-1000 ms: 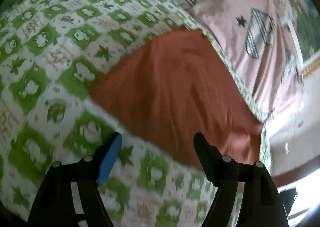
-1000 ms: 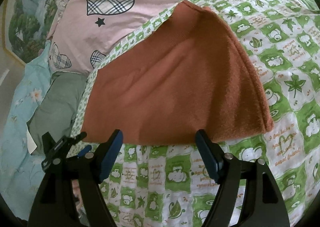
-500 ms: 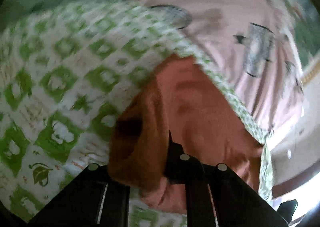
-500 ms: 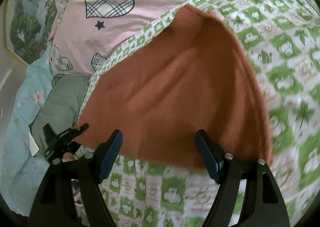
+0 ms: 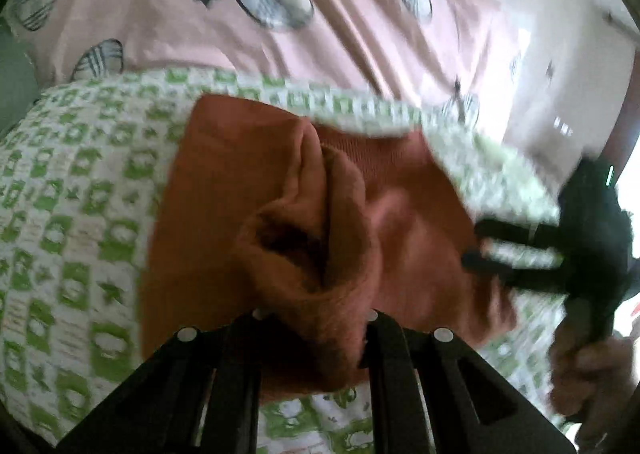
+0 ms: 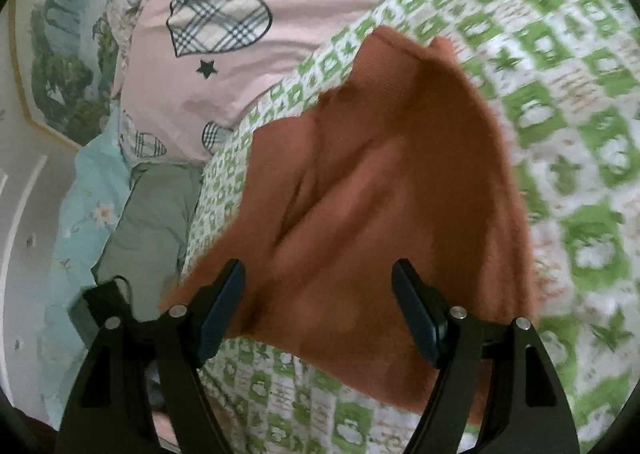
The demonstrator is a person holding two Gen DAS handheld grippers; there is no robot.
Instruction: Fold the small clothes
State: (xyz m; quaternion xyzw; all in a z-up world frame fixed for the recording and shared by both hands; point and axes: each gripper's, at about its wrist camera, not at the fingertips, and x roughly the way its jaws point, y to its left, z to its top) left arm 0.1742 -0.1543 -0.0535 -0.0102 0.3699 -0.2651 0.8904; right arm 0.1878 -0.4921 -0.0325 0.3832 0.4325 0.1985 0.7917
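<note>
From the left wrist camera, your left hand-held gripper [image 5: 316, 330] is clamped on a bunched fold of the rust-brown cloth [image 5: 224, 214]. The jaws have just been closing, and the fabric is pinched between them, rising in a gathered ridge straight ahead of the fingers. You hold that edge lifted, probably so it can be carried over the rest of the cloth to make a fold. The cloth lies on a green-and-white patterned sheet [image 5: 80, 194] on the bed, with a pink cover [image 5: 340, 34] beyond it. Off to your gripper's right, a hand [image 5: 588, 370] carries the right hand-held gripper [image 5: 516, 254], close to the cloth's far side; it is blurred.

From the right wrist camera, your right hand-held gripper [image 6: 318, 314] has its jaws wide apart and grips nothing. The rust-brown cloth [image 6: 400, 182] spreads just ahead of and beneath the fingers, its near edge between them, seemingly ready for a second pinch. The patterned sheet [image 6: 580, 134] surrounds it.
</note>
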